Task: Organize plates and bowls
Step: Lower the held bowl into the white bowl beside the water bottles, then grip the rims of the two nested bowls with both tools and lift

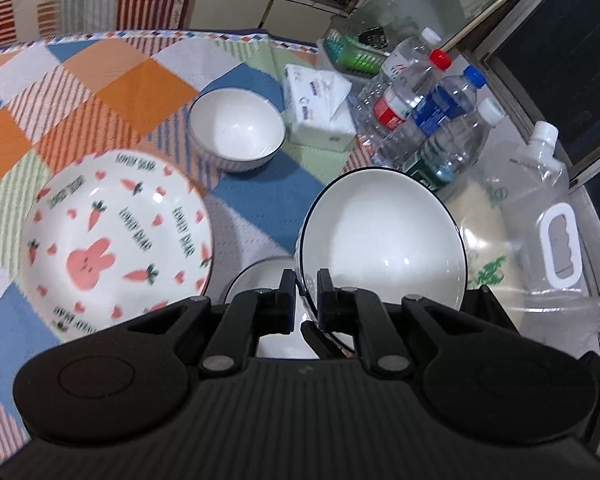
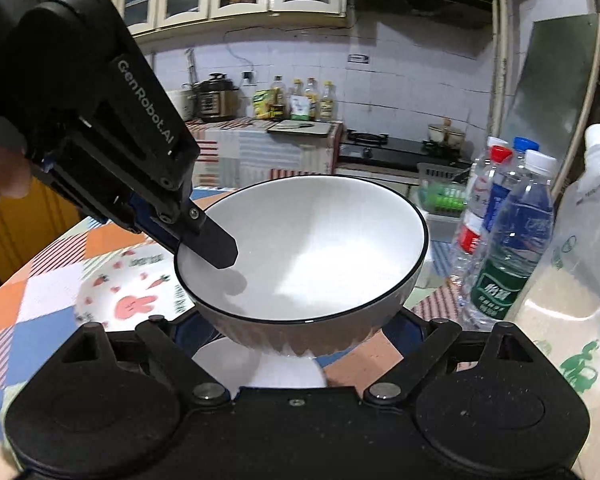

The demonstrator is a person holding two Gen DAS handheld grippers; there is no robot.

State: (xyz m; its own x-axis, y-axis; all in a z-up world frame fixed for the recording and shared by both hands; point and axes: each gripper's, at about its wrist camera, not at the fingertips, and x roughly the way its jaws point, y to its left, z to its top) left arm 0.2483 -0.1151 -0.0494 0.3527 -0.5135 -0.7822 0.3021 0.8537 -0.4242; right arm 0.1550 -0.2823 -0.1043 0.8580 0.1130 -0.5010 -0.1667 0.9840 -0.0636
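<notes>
My left gripper (image 1: 305,285) is shut on the rim of a white bowl with a dark rim (image 1: 380,240) and holds it tilted above the table; the bowl (image 2: 300,248) fills the right wrist view, with the left gripper's finger (image 2: 214,246) inside its left edge. Another white dish (image 1: 260,276) lies below it, also seen under the bowl in the right wrist view (image 2: 260,364). A carrot-and-rabbit plate (image 1: 116,240) lies on the left. A small white bowl (image 1: 236,128) stands further back. The right gripper's fingertips are hidden under the held bowl.
Several water bottles (image 1: 428,112) and a clear jug (image 1: 548,216) stand on the right. A tissue pack (image 1: 320,108) and a green basket (image 1: 352,52) lie behind. The table has a patchwork cloth (image 1: 100,80).
</notes>
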